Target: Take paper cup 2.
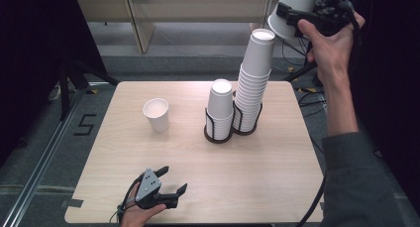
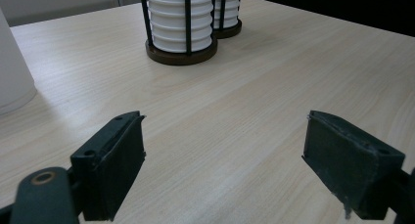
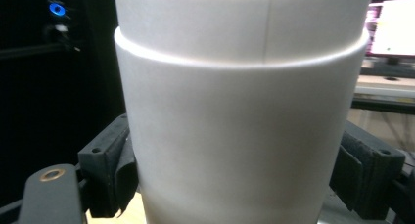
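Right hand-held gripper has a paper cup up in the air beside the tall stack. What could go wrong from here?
1. The right hand-held gripper clamps what look like two nested white paper cups; the inner one might slip out.
2. The tall stack of white paper cups rises far above its black wire holder; a knock could topple it.

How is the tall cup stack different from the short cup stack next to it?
The tall cup stack rises well above its black wire holder, holding many more cups; the short cup stack barely tops its own. The tall one stands farther right, nearer the table edge. Both are white paper cups, upside down, in round dark-based holders set side by side.
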{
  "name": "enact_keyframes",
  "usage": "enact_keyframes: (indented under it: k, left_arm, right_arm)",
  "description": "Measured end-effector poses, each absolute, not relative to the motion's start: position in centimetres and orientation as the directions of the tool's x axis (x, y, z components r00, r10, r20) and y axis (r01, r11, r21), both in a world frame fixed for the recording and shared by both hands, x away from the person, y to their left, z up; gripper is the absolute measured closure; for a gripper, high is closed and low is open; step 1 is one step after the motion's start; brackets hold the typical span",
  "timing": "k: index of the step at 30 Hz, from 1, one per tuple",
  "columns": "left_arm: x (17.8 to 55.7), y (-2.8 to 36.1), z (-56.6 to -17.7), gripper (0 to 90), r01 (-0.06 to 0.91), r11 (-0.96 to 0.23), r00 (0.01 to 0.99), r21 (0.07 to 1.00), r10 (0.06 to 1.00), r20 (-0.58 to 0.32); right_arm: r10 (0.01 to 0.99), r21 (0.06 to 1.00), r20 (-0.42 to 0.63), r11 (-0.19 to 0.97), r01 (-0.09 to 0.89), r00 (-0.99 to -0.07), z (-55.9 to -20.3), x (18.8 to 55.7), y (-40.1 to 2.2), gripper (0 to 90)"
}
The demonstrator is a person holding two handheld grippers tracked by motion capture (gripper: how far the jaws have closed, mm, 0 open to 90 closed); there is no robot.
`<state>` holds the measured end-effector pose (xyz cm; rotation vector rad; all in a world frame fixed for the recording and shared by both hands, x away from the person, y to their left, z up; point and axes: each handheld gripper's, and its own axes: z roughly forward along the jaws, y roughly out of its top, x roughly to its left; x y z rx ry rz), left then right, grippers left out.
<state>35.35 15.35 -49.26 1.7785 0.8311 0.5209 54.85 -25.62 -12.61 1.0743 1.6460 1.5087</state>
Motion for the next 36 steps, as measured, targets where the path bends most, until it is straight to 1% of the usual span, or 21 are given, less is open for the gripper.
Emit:
enact_keyframes:
  k: [3,6,9,11,17,18,24,25,29,30,34,36]
  left_arm:
    - [35.3,15.4,-49.2,14.5,0.288,-0.2,0.665,0.937,0.745,-0.046]
    - [35.3,15.4,-49.2,14.5,0.291,-0.199,0.662,0.936,0.748,-0.047]
    - [35.4,15.4,-49.3,14.5,0.29,-0.193,0.663,0.937,0.747,-0.051]
    - [35.5,15.4,-49.3,14.5,0.287,-0.192,0.664,0.938,0.746,-0.05]
    - [35.4,15.4,-49.3,14.5,0.283,-0.198,0.667,0.939,0.744,-0.045]
    - [35.4,15.4,-49.3,14.5,0.282,-0.197,0.667,0.939,0.744,-0.045]
    - [35.5,15.4,-49.3,14.4,0.279,-0.182,0.672,0.943,0.738,-0.056]
    - [35.4,15.4,-49.3,14.5,0.28,-0.185,0.672,0.942,0.739,-0.055]
    - [35.5,15.3,-49.4,14.5,0.271,-0.173,0.669,0.947,0.741,-0.056]
    - [35.5,15.4,-49.4,14.5,0.271,-0.176,0.669,0.946,0.741,-0.054]
    - [35.7,15.4,-49.4,14.5,0.266,-0.162,0.666,0.95,0.743,-0.06]
    - [35.9,15.4,-49.5,14.5,0.261,-0.15,0.668,0.954,0.741,-0.066]
  right_arm:
    - [0.898,0.988,0.056,0.013,0.155,-0.437,-13.5,54.2,-27.0,17.3]
    - [0.904,0.984,0.072,0.005,0.179,-0.422,-14.9,53.6,-28.4,17.3]
    - [0.906,0.982,0.065,0.017,0.189,-0.419,-16.6,53.1,-29.8,17.3]
    - [0.909,0.976,0.067,0.026,0.217,-0.411,-17.7,52.7,-30.2,17.3]
    - [0.909,0.966,0.079,0.03,0.255,-0.408,-21.3,51.3,-31.1,17.3]
    - [0.91,0.967,0.066,0.043,0.252,-0.41,-21.9,51.1,-31.2,17.3]
    - [0.879,0.959,0.1,0.039,0.28,-0.466,-25.7,48.6,-30.1,17.2]
    - [0.873,0.96,0.091,0.051,0.274,-0.479,-26.3,48.2,-29.9,17.3]
    - [0.838,0.957,0.126,0.038,0.287,-0.531,-28.7,46.5,-28.4,17.3]
    - [0.832,0.96,0.113,0.049,0.275,-0.543,-29.3,46.2,-28.0,17.3]
    - [0.803,0.956,0.148,0.034,0.293,-0.577,-31.8,44.9,-26.3,17.3]
    - [0.795,0.953,0.144,0.048,0.298,-0.589,-32.8,44.6,-25.6,17.3]
